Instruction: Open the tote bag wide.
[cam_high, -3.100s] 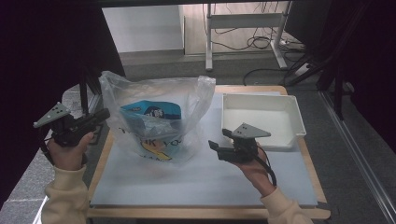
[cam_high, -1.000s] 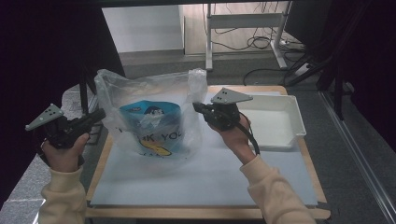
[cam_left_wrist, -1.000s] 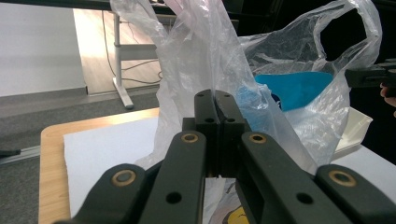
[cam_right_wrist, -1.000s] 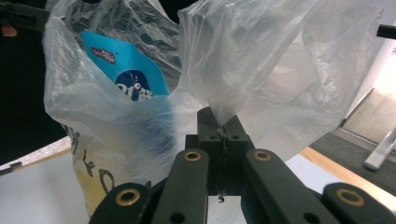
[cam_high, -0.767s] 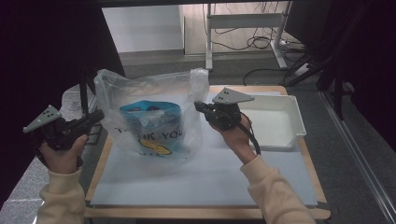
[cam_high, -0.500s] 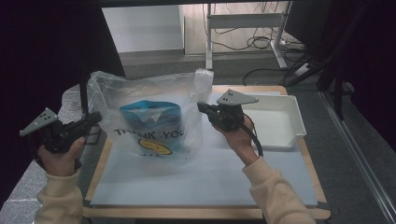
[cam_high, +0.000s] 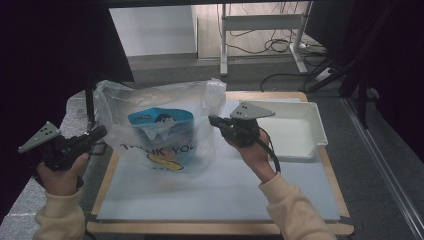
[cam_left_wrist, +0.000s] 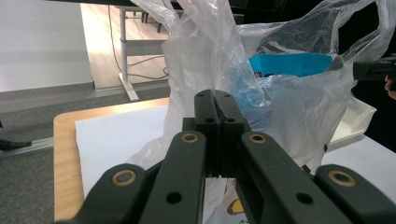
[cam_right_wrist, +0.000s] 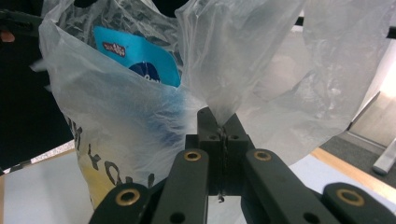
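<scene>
A clear plastic bag (cam_high: 155, 125) printed with "THANK YOU" stands on the white mat, stretched wide between both hands. Inside it sits a blue snack packet (cam_high: 162, 122), its top edge showing blue in the left gripper view (cam_left_wrist: 289, 63) and in the right gripper view (cam_right_wrist: 140, 56). My left gripper (cam_high: 100, 132) is shut on the bag's left handle, the film pinched between its jaws (cam_left_wrist: 215, 100). My right gripper (cam_high: 212, 121) is shut on the bag's right handle, with plastic rising from its closed tips (cam_right_wrist: 223, 123).
A white tray (cam_high: 310, 145) lies at the table's right, just behind my right hand. The white mat (cam_high: 220, 190) covers a wooden table (cam_high: 215, 227) with grey floor around it. A desk frame and cables (cam_high: 270, 40) stand farther back.
My right gripper came up from the mat's front to the bag's right handle and closed on it. Both grippers then drew apart, pulling the bag wider and more upright.
</scene>
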